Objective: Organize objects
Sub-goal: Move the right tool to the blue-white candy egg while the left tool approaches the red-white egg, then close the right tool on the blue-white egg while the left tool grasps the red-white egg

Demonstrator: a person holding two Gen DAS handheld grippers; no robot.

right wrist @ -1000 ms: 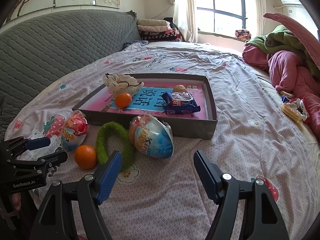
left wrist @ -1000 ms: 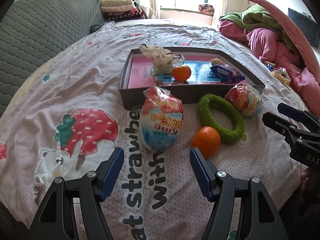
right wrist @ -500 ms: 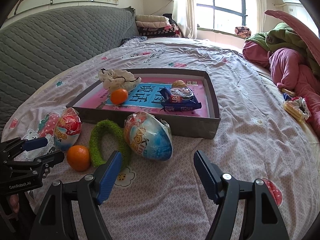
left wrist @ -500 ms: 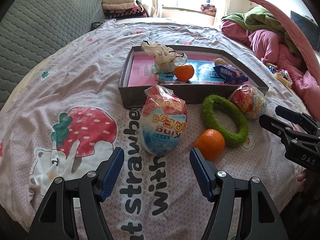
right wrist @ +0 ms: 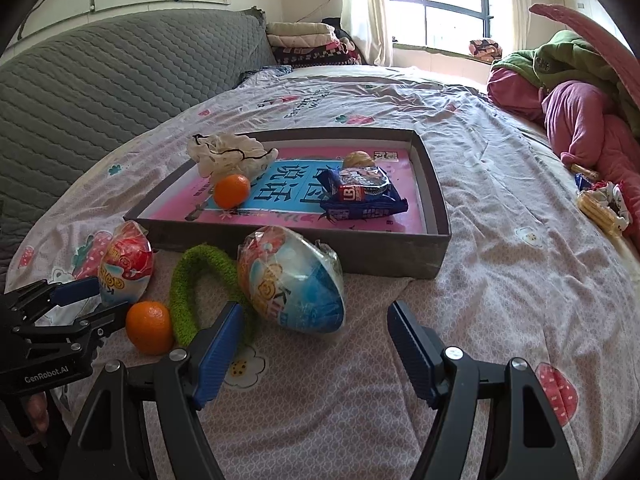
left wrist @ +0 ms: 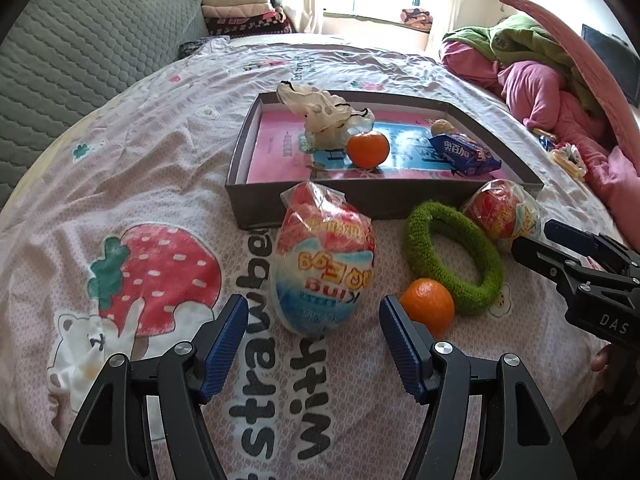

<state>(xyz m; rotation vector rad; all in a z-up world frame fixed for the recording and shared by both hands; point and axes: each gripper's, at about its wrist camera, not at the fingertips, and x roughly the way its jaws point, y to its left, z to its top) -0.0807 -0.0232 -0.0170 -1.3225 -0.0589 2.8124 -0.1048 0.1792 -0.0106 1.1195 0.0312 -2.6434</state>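
Note:
A grey box (left wrist: 240, 168) (right wrist: 438, 208) on the bed holds an orange (left wrist: 367, 149) (right wrist: 231, 191), a blue snack pack (left wrist: 464, 154) (right wrist: 360, 196) and a white bag (left wrist: 324, 114). In front of it lie two wrapped toy eggs, a green ring (left wrist: 452, 256) (right wrist: 200, 280) and a loose orange (left wrist: 427, 307) (right wrist: 149, 332). My left gripper (left wrist: 310, 340) is open, with the left egg (left wrist: 320, 264) just ahead between its fingers. My right gripper (right wrist: 316, 344) is open, just short of the right egg (right wrist: 292, 280).
A grey quilted headboard (left wrist: 80, 60) runs along the left. Pink and green bedding (left wrist: 552, 80) is piled at the right. Small snack packets (right wrist: 604, 204) lie at the right bed edge. Folded blankets (right wrist: 312, 44) sit by the window.
Both grippers have moved forward toward the eggs, which now look larger and closer. Both stay open. The objects have not moved.

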